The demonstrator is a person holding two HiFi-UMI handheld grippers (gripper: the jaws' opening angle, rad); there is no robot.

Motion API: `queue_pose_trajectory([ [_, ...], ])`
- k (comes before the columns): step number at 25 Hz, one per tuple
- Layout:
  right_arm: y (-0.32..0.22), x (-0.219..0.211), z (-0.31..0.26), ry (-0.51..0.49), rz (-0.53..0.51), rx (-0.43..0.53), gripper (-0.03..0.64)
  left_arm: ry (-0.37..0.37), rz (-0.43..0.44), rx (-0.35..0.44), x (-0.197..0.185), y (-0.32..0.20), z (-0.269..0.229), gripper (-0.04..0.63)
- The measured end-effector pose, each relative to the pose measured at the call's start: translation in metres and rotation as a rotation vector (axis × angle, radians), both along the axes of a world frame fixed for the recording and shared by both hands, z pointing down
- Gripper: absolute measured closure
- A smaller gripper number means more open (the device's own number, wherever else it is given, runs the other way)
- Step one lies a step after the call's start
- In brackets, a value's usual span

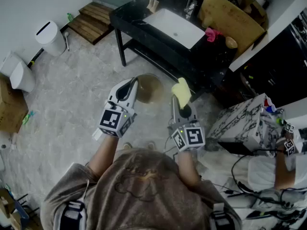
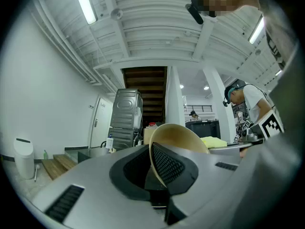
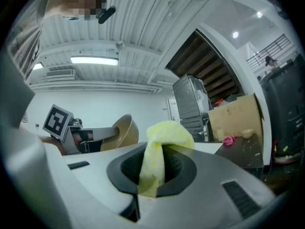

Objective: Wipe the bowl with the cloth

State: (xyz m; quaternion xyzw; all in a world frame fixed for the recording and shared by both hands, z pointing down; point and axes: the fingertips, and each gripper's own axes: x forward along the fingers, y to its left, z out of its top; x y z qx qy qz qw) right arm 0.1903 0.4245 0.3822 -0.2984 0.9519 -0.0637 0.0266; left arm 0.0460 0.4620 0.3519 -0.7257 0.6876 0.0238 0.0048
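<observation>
- Tan bowl (image 1: 149, 87) hangs in the air over the pale stone floor (image 1: 72, 104), in front of the person and short of the black table (image 1: 144, 20).
- The left gripper (image 1: 131, 84) is clamped on the bowl's rim. In the left gripper view one mesh pad lies inside the wall and the other outside it.
- In the head view the bowl's round mouth faces roughly up towards the camera. I cannot tell how far it is tilted.
- The right gripper (image 1: 180, 104) pinches a yellow cloth (image 1: 182, 91) between its pressed-in jaws.
- The cloth's long axis runs along the jaws. Its bunched end stands out past the tips and points away from the person.
- The cloth sits just beside the bowl, on its right, apart from it.
- A white basin (image 1: 173, 27) rests on the black table.
- An open cardboard box (image 1: 235, 20) stands at the table's far right. What lies in it is too dim to name.
- A pink thing (image 1: 211, 33) lies just beside the box.
- A white bin (image 1: 50, 37) stands well off to the left.
</observation>
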Motion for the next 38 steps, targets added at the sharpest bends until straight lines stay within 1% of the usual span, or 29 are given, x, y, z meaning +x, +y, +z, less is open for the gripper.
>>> queue_pose_trajectory([
  [3,-0.008,0.004,0.001,0.004,-0.011,0.007,0.597,-0.014,-0.007,0.007,0.003,-0.008,-0.001,0.575],
  [6,-0.014,0.008,0.002,-0.001,-0.028,-0.004,0.597,0.007,-0.023,0.005,0.009,-0.013,0.002,0.575],
  [11,-0.019,0.013,0.001,-0.022,-0.087,0.002,0.595,0.015,-0.054,0.013,0.016,-0.018,0.004,0.575],
  [16,-0.028,0.014,0.007,-0.036,-0.111,-0.015,0.595,0.007,-0.073,0.023,0.011,-0.026,0.005,0.575],
  [21,-0.052,0.010,0.017,-0.030,-0.094,-0.020,0.595,-0.026,-0.071,0.016,-0.002,-0.051,0.012,0.575],
  [25,-0.079,0.002,0.020,-0.033,-0.074,-0.021,0.595,-0.005,-0.060,0.019,-0.015,-0.081,0.015,0.575],
  [29,-0.111,-0.012,0.023,-0.036,-0.057,-0.032,0.595,0.011,-0.035,-0.001,-0.028,-0.115,0.022,0.575],
  [33,-0.150,-0.030,0.022,-0.042,-0.041,-0.036,0.595,0.038,-0.016,-0.021,-0.049,-0.157,0.028,0.575],
  [38,-0.205,-0.061,0.021,-0.028,0.000,-0.039,0.595,0.052,0.033,-0.029,-0.079,-0.216,0.029,0.575],
])
